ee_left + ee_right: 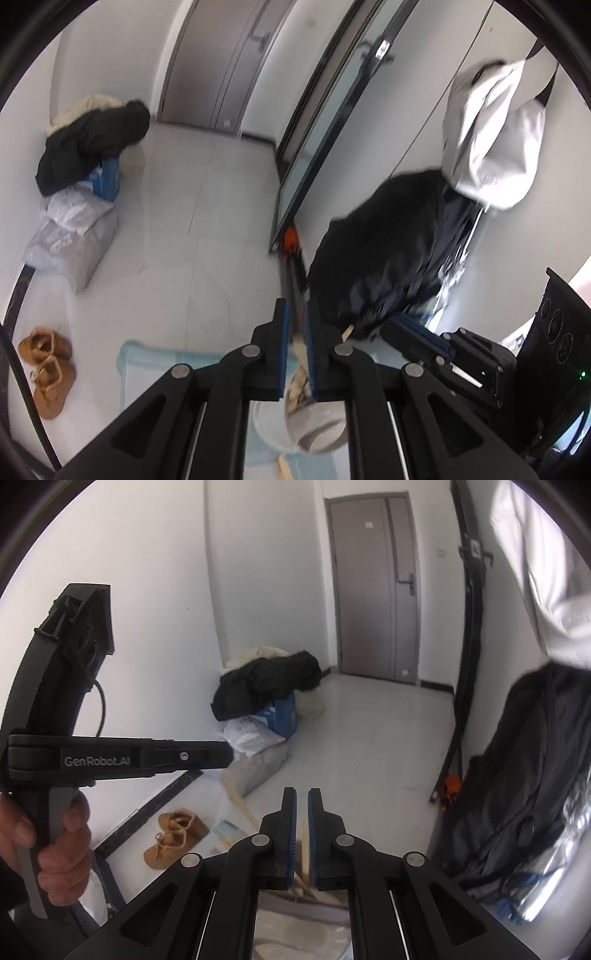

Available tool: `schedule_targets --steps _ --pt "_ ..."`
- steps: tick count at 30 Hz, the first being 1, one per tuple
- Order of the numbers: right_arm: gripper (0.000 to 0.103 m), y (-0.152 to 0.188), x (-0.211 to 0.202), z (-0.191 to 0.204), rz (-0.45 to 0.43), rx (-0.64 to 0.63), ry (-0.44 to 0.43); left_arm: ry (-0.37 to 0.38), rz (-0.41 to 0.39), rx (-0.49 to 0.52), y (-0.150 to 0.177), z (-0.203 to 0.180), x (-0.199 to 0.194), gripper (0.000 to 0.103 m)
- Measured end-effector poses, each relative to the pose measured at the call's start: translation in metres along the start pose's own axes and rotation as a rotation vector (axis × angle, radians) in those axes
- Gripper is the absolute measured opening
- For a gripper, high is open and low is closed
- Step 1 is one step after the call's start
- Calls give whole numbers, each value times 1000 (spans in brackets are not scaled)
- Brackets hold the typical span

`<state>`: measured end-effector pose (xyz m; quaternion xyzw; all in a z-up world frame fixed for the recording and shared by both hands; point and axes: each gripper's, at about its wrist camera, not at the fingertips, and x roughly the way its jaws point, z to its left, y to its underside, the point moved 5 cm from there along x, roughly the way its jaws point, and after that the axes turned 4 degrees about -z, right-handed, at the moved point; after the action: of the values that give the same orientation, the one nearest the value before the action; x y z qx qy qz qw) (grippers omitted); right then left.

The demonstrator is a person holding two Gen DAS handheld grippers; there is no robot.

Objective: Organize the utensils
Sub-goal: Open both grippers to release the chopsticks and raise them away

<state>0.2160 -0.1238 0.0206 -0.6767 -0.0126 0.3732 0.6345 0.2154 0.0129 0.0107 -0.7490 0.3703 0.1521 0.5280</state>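
Two grippers are raised above the floor (376,738). The left gripper (295,347) has its fingers (281,332) nearly together, grasping a pale wooden utensil (300,350) that slants between the blue pads. The right gripper (302,834) also has its fingers (290,827) drawn close, a thin wooden stick (305,853) showing in the gap; whether they grip it cannot be told. More wooden utensils (240,805) lie below, near brown boots (173,834). A round container (314,424) sits under the left gripper.

Pale wooden chopsticks (303,853) upright between closed fingers (290,834)
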Motion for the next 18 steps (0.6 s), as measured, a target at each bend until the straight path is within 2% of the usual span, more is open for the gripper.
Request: schedule_targets --steps 3,6,11,16,18 --pt "8 17 -3 -10 29 79 5 -31 3 -4 7 4 -7 7" --pt "11 28 -17 -20 23 145 6 -46 3 -44 14 9 -18 23" --pt "41 41 -47 -27 -13 209 33 -96 -27 -51 21 7 -35 45" --pt "54 50 -77 -21 -47 213 89 -136 -85 -30 28 -5 -57 62" --pt "58 51 -89 -18 -63 218 93 -142 -104 -22 32 -11 -66 65"
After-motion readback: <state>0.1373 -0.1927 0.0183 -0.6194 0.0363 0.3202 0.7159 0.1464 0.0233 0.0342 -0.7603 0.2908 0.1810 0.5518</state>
